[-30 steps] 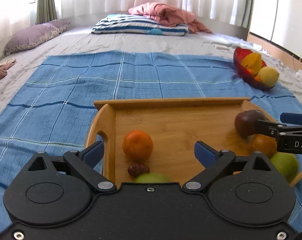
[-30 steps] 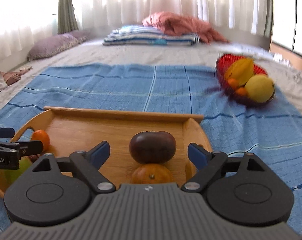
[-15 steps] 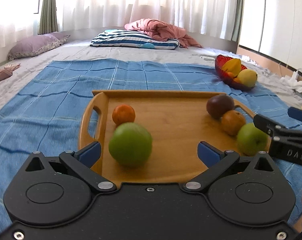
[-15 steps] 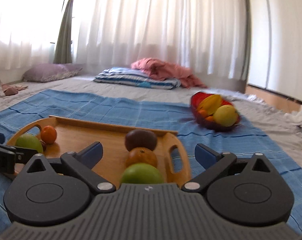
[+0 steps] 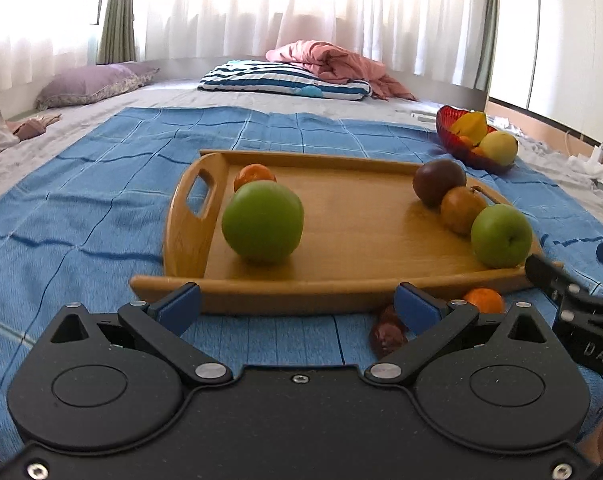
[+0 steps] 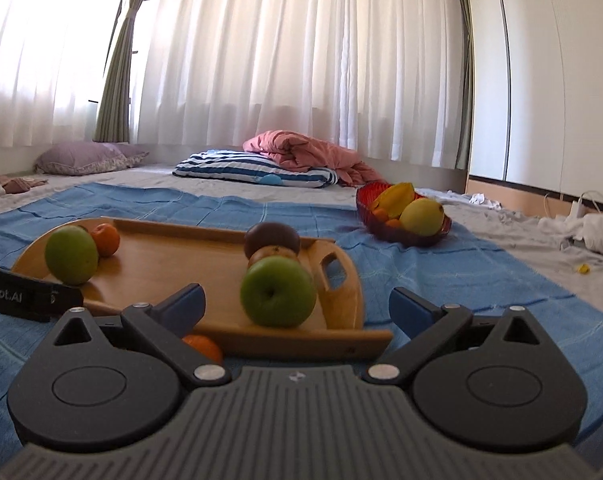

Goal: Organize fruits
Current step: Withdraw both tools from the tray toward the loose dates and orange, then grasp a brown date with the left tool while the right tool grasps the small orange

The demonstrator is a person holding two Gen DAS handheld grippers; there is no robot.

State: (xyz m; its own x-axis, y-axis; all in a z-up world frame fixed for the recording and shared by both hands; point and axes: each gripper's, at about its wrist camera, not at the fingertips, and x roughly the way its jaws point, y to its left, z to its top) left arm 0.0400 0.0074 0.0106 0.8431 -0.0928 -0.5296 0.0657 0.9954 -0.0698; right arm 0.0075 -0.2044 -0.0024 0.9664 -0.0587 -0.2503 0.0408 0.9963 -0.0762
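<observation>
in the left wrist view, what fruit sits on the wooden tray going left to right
Big green apple with a small orange just behind it, so those two overlap → dark purple fruit → brownish orange fruit → second green apple.

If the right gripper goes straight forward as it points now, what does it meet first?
Most likely the near rim of the wooden tray, and just behind it the green apple. The right gripper is open and empty; depth is hard to judge here.

"Robot.AI" on left tool (image 6: 25,298); "DAS" on right tool (image 5: 597,350).
</observation>
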